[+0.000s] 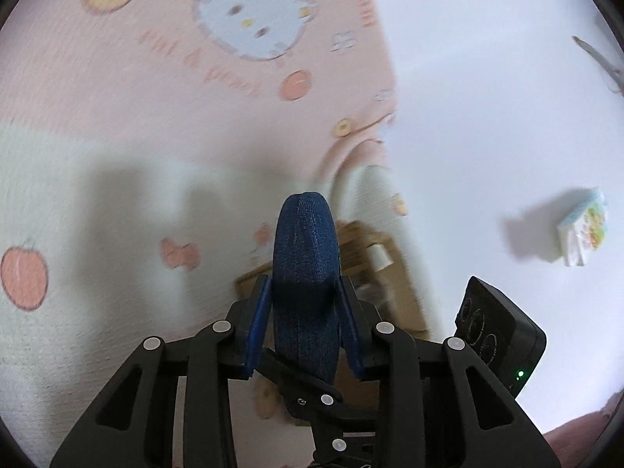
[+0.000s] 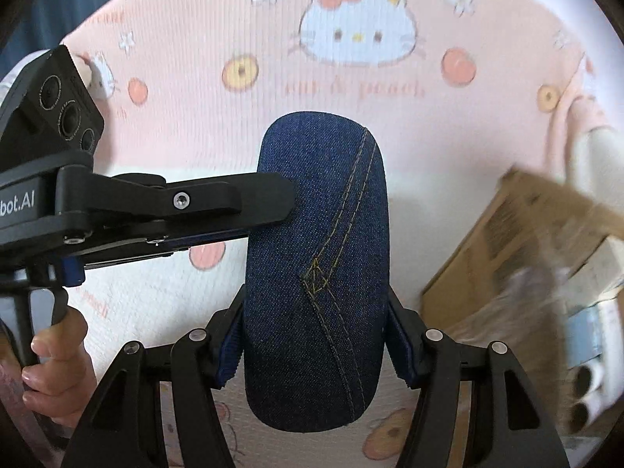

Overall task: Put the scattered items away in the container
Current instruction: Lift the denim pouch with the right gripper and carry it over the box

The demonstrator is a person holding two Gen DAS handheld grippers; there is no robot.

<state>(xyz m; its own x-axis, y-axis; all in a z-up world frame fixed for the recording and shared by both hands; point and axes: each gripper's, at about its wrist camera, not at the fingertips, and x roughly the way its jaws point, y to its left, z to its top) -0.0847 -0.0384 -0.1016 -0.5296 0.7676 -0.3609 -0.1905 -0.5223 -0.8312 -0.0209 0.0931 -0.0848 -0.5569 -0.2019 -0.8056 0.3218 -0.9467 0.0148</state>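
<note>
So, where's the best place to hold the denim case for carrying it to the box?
Across its narrow sides, as the right gripper does: the denim case is long and rounded. The left gripper pinches one end from the side.

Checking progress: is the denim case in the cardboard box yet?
Out: the denim case is clamped by both grippers above the blanket, beside the cardboard box.

**Denim case held aloft; box and packet apart**

Blue denim case (image 2: 318, 273), oblong, yellow stitching, off the blanket, clamped across both its width and its thickness. Open cardboard box (image 2: 518, 257) lies right of it, rolls inside. Small printed packet (image 1: 583, 236) lies on the white surface.
</note>
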